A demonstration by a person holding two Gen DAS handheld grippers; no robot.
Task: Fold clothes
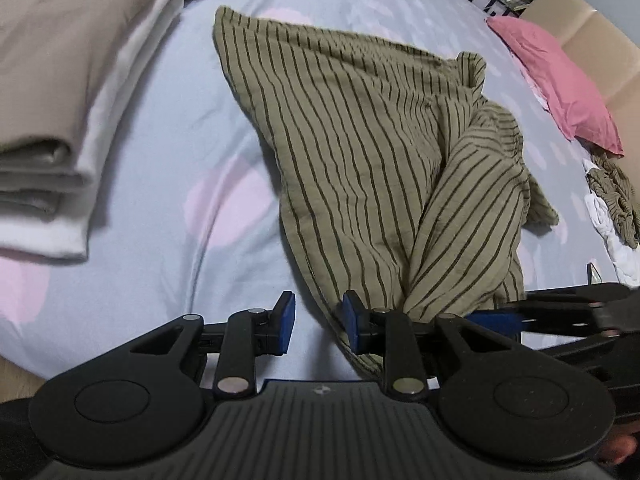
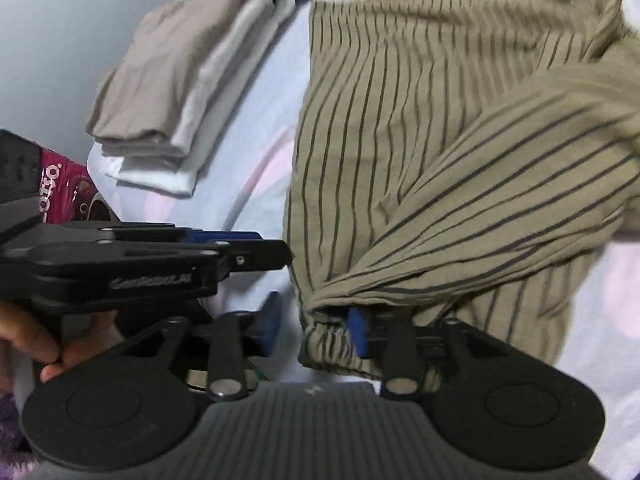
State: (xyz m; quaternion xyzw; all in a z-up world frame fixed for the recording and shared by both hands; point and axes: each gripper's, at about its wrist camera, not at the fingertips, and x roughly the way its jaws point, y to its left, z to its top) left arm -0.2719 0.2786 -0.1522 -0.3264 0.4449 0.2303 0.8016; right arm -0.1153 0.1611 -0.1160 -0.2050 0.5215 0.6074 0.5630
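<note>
Bed sheet [image 1: 160, 128] underneath. Left claw [image 1: 318, 326] parted, empty. Right claw [image 2: 316, 326] parted, pads off striped shirt [image 1: 360, 140]; sleeve folded across. Folded stack [image 1: 52, 80] beyond; crumpled pile [image 1: 612, 200] still unfolded.

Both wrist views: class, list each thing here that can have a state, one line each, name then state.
striped garment: partly folded on the bed, a bunched flap draped over its near right side.
folded clothes stack: neatly folded, beige on white.
pink pillow: lying at the bed's far edge.
crumpled clothes: unfolded heap.
left gripper: open, nothing gripped.
right gripper: open, hem lies between its fingers, unclamped.
</note>
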